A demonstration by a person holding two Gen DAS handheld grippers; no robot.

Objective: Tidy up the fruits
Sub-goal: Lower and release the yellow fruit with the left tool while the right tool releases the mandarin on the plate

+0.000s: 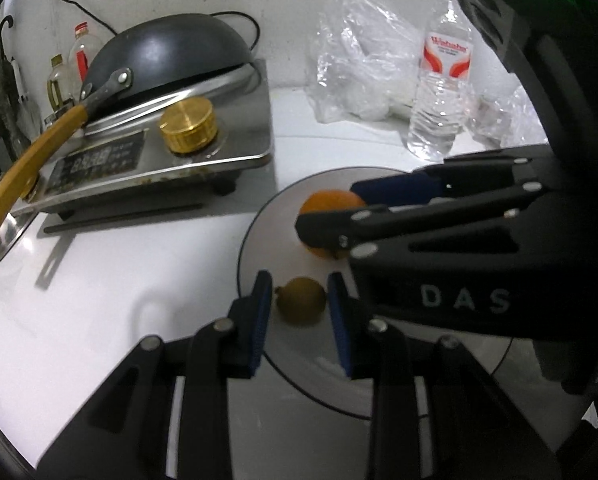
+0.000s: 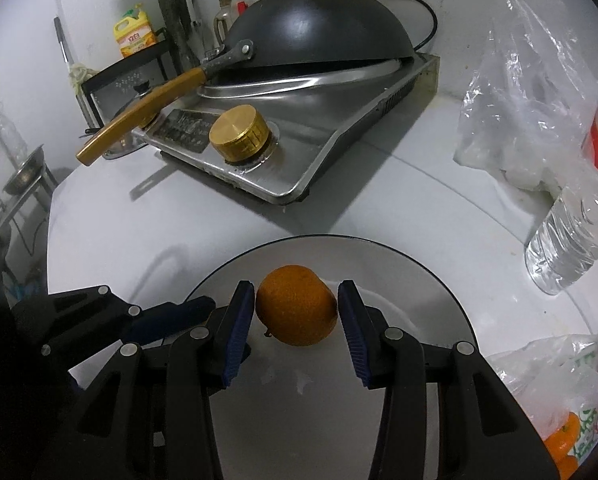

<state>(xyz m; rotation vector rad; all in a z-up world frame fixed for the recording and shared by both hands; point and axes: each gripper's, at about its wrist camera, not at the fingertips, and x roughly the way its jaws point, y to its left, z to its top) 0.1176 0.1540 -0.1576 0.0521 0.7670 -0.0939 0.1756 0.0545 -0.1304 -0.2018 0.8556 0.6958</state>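
left hand-held gripper (image 1: 297, 312): hanging over the plate (image 1: 267, 240) with a small yellow-brown fruit (image 1: 301, 300) sitting between its blue pads, a sliver of gap each side, so released, not pinching anything.
right hand-held gripper (image 2: 295, 316): straddling the orange (image 2: 296, 305), which rests on the plate; left pad looks about touching the peel, right pad clearly off it, so I'd call it loose too.
fruit spot: both pieces sit near each other on the plate on the white table (image 2: 379, 200), probably the collecting dish.
leftovers: more orange fruit in a plastic bag (image 2: 567, 420) at the right edge, likely next.
clutter: stove with upturned wok (image 2: 319, 32) behind, water bottle (image 1: 439, 80) off to the side.
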